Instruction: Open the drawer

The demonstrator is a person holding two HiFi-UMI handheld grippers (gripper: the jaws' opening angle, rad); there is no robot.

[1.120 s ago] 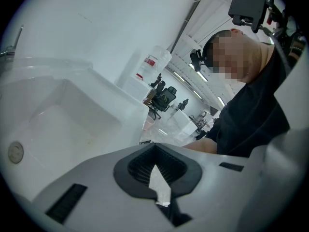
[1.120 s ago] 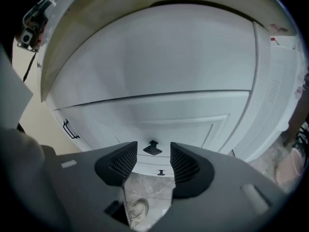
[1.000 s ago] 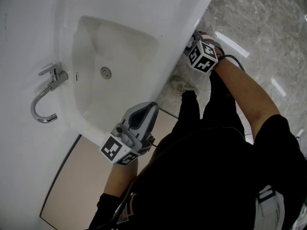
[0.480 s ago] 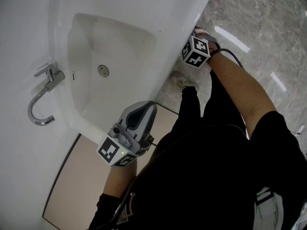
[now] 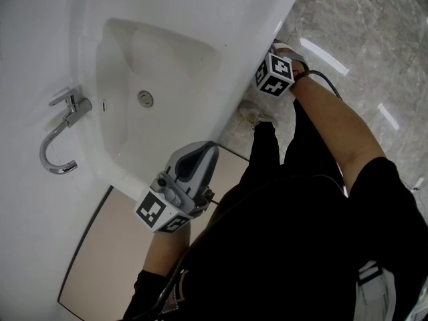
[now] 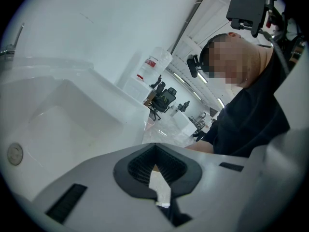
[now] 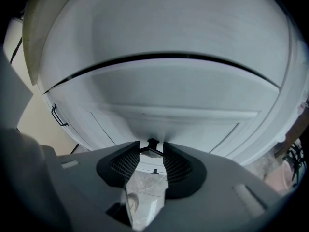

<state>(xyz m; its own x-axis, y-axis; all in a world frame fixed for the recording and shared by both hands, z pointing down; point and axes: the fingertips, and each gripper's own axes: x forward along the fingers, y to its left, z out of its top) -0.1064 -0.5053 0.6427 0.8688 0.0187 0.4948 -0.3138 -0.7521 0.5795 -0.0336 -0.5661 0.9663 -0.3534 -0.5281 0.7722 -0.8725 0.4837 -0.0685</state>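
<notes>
- Sink counter point(image 5: 221, 19), white and shiny, filled the head view from 7 to 12 o'clock. Grey stone floor point(image 5: 361, 32) lay at 2 o'clock.
- It held one basin point(image 5: 160, 65), one drain point(image 5: 145, 99) and one bent tap point(image 5: 63, 136). The tap was at 9 o'clock from the drain.
- Of the two claws, the left gripper point(image 6: 154, 146) hung by the basin's near rim at 5 o'clock. Its tips were pressed together with nothing in them.
- The right gripper point(image 7: 151, 151) pointed under the counter edge at the white drawer point(image 7: 169, 95). Its jaws had just been closing but stood apart, with the small black handle point(image 7: 153, 144) between the tips.
- A second handle point(image 7: 58, 115) sat well apart at 9 o'clock.
- The counter edge ran from 7 to 1 o'clock, and the floor spread wide past it.
</notes>
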